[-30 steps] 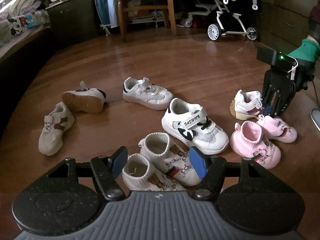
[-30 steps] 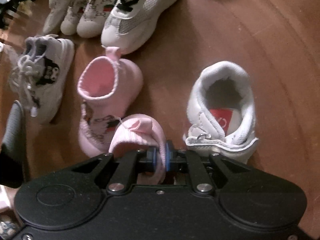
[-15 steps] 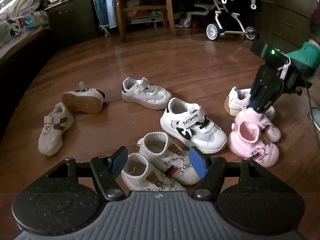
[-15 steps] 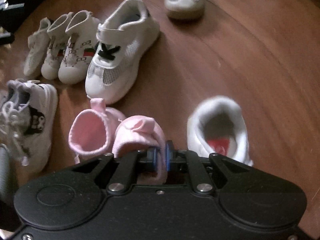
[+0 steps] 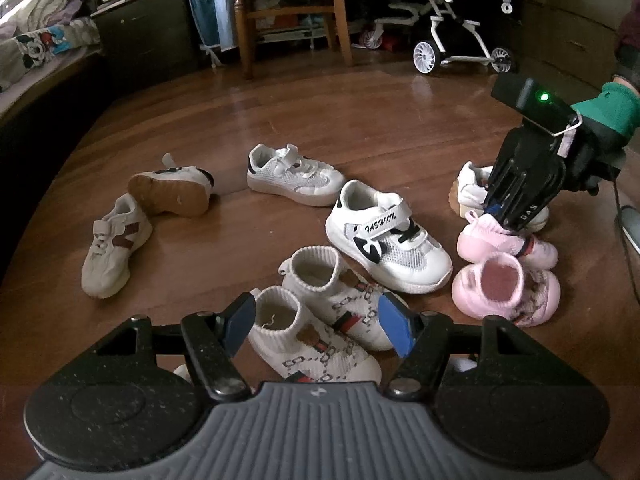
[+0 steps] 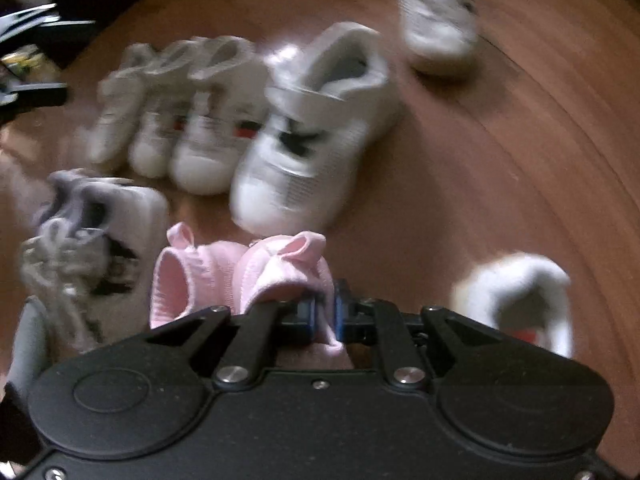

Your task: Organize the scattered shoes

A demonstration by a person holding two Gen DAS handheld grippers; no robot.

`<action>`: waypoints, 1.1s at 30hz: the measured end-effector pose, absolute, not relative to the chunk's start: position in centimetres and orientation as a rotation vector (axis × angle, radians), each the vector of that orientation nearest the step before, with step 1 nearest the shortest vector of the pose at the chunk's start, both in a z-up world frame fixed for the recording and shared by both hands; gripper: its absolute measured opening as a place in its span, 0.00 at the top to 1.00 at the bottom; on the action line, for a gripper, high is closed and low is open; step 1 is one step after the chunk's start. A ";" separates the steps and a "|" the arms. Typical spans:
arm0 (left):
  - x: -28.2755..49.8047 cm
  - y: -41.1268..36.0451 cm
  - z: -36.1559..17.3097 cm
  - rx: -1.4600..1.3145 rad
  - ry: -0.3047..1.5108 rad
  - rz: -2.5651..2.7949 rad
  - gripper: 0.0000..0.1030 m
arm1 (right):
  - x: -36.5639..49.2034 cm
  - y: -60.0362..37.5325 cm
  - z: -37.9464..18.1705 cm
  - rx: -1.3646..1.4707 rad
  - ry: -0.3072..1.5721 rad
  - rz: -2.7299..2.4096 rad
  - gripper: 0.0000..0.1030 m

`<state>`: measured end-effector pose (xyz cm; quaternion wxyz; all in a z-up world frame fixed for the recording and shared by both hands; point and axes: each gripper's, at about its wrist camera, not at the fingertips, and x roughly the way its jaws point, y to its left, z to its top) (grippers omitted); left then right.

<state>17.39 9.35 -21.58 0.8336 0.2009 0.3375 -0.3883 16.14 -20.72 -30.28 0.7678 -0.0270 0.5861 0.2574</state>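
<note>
My right gripper (image 6: 323, 314) is shut on the collar of a pink sock shoe (image 6: 288, 268), holding it beside the second pink shoe (image 6: 188, 280). In the left wrist view the right gripper (image 5: 494, 210) pinches that pink shoe (image 5: 496, 240) just behind the other pink one (image 5: 504, 288). My left gripper (image 5: 318, 326) is open and empty above a pair of white sock shoes (image 5: 320, 320). A white FASHION sneaker (image 5: 384, 236) stands beside them.
Scattered on the wood floor are a white sneaker (image 5: 292, 174), a tipped shoe showing its sole (image 5: 172, 196), a beige shoe (image 5: 112, 244) and a white shoe behind the right gripper (image 5: 470, 192). A chair (image 5: 288, 12), a stroller (image 5: 452, 32) and a cabinet (image 5: 148, 36) stand at the back.
My right gripper has carried the pink shoe left, closer beside the other pink shoe. The right wrist view is now motion-blurred. The left gripper has stayed open and nearly still.
</note>
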 end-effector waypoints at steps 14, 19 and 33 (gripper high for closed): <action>16.8 10.2 -22.0 0.422 0.734 -0.817 0.35 | 14.2 -17.9 -30.2 -0.413 1.105 0.484 0.87; 16.8 10.0 -21.9 0.419 0.727 -0.825 0.35 | 14.9 -19.3 -29.9 -0.321 1.152 0.413 0.60; 16.4 10.6 -22.0 0.420 0.729 -0.811 0.35 | 12.9 -19.4 -26.2 -0.165 1.196 0.553 0.49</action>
